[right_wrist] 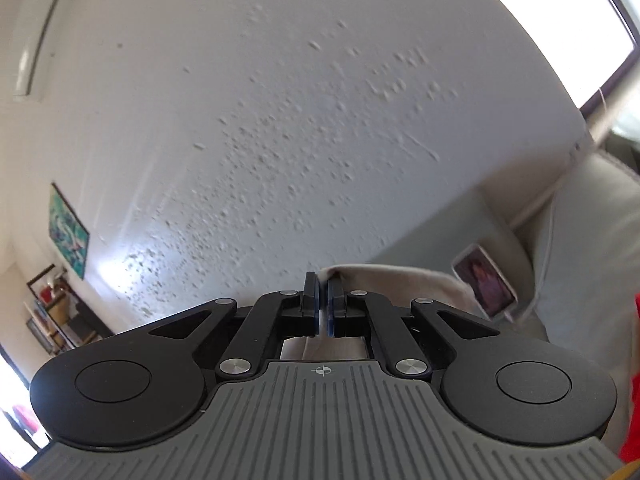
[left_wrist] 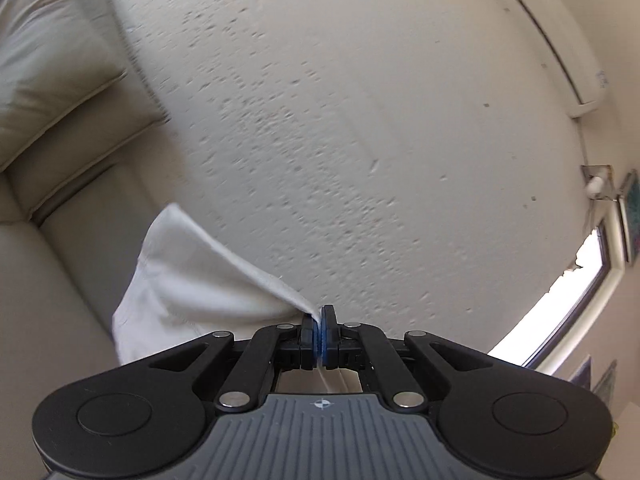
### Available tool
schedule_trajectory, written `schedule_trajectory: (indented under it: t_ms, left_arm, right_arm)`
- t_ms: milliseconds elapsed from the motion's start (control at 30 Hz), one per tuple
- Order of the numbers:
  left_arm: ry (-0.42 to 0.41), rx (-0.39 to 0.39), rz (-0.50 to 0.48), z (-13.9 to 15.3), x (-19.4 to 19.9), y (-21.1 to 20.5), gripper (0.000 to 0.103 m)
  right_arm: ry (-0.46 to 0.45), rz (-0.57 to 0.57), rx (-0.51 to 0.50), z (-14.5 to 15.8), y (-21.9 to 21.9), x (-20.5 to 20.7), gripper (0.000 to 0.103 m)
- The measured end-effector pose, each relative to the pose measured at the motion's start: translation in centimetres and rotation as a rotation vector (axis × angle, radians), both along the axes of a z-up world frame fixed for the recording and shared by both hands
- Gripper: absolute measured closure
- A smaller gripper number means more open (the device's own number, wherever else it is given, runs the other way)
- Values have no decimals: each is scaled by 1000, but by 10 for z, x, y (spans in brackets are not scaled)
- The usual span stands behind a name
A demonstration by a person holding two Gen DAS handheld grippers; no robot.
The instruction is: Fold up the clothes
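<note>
The white garment (left_wrist: pixel 188 280) is pinched at its edge between the blue pads of the left gripper (left_wrist: pixel 321 312), whose jaws are pressed together on the fabric; from that pinch the cloth runs out to the left and hangs down in a loose, creased fold in front of the beige sofa (left_wrist: pixel 48 264). Another strip of the same fabric shows beneath the jaws, seen through the gap in the gripper's frame. In the right wrist view the garment (right_wrist: pixel 400 280) is likewise caught between the tips of the right gripper (right_wrist: pixel 322 280), the jaws drawn in on the cloth with only a thin slit between the pads; here the fabric drapes away to the right and falls past the linkage. Both tools point at a textured, pale wall (left_wrist: pixel 340 120). On the left side, a sofa cushion (left_wrist: pixel 44 56) sits at upper left, an air conditioner (left_wrist: pixel 548 36) is mounted at upper right and a bright window (left_wrist: pixel 568 296) lies lower right. On the right side, a framed picture (right_wrist: pixel 485 284) stands near the sofa, and a turquoise painting (right_wrist: pixel 68 232) hangs at far left above a shelf (right_wrist: pixel 52 312).
</note>
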State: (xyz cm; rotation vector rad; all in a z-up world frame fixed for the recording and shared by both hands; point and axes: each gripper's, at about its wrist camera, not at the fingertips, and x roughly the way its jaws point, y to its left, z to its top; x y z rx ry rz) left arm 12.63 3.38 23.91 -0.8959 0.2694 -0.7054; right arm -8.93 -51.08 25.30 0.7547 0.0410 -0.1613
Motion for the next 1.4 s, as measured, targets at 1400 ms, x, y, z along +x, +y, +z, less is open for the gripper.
schedule_trajectory:
  t_ms: [1400]
  left_arm:
    - [595, 746, 115, -289, -114, -21, 102]
  right_arm:
    - [783, 4, 39, -305, 29, -63, 95]
